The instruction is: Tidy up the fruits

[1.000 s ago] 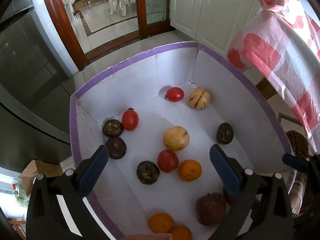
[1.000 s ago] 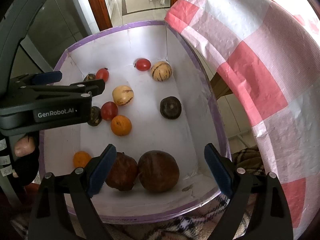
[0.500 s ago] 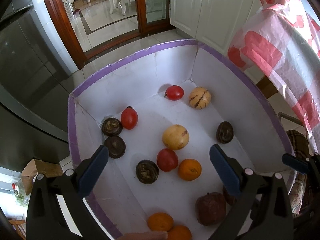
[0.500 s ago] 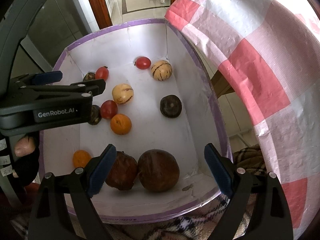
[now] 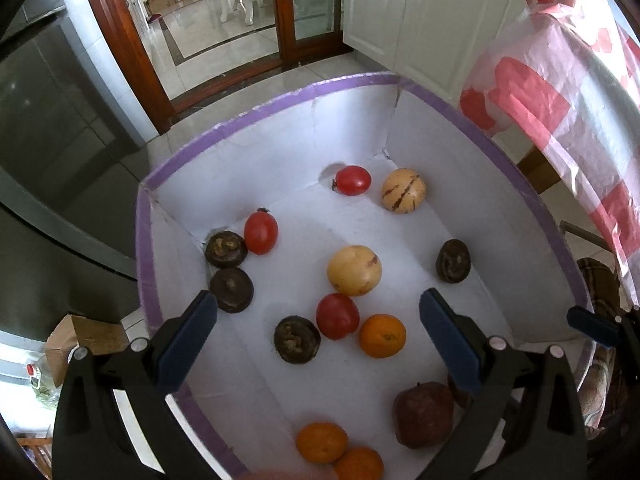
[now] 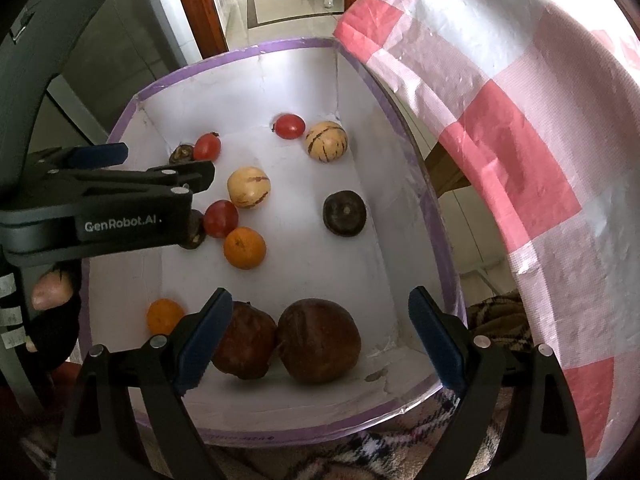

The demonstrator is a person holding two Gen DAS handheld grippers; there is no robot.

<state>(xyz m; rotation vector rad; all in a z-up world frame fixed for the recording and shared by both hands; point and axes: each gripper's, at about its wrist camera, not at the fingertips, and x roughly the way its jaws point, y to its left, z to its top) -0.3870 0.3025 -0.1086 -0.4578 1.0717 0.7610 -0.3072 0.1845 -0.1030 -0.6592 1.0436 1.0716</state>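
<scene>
White box (image 5: 500,216) with purple rim is holding scattered fruits (image 5: 354,270) across frame centre. Left tool (image 5: 318,322) is hovering spread, gripping nothing; right tool (image 6: 320,326) is hanging spread over two brown fruits (image 6: 318,340) at lower centre.

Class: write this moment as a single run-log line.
left gripper: open, empty, over box | right gripper: open, empty, above two brown fruits | fruit loose in box | none grasped
</scene>
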